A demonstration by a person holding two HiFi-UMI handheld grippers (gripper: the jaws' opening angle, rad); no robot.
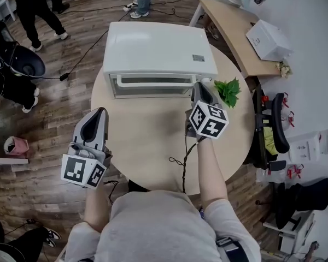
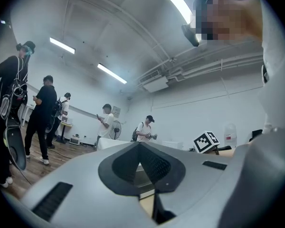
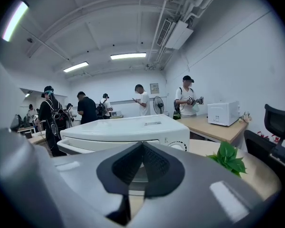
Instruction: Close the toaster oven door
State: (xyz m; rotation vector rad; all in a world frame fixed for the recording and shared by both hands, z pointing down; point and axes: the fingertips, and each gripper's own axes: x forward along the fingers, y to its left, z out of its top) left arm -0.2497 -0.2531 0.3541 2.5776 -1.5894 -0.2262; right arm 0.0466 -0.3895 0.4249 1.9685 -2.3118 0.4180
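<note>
The white toaster oven (image 1: 158, 51) stands at the far side of the round wooden table (image 1: 147, 141). Its glass door (image 1: 150, 85) with a bar handle looks upright against the front. My right gripper (image 1: 199, 85) is shut with nothing in it, its tips close to the oven's front right corner. In the right gripper view the oven (image 3: 128, 129) fills the middle behind the meeting jaws of the right gripper (image 3: 142, 144). My left gripper (image 1: 101, 111) hovers over the table's left edge, shut and empty. Its tips point at the oven in the left gripper view (image 2: 140, 144).
A small green plant (image 1: 228, 90) sits on the table right of the oven. A side desk (image 1: 235, 31) with a white box (image 1: 268, 40) stands at the back right, beside a black chair (image 1: 273, 124). A thin cable (image 1: 183, 157) lies on the table. People stand at the back.
</note>
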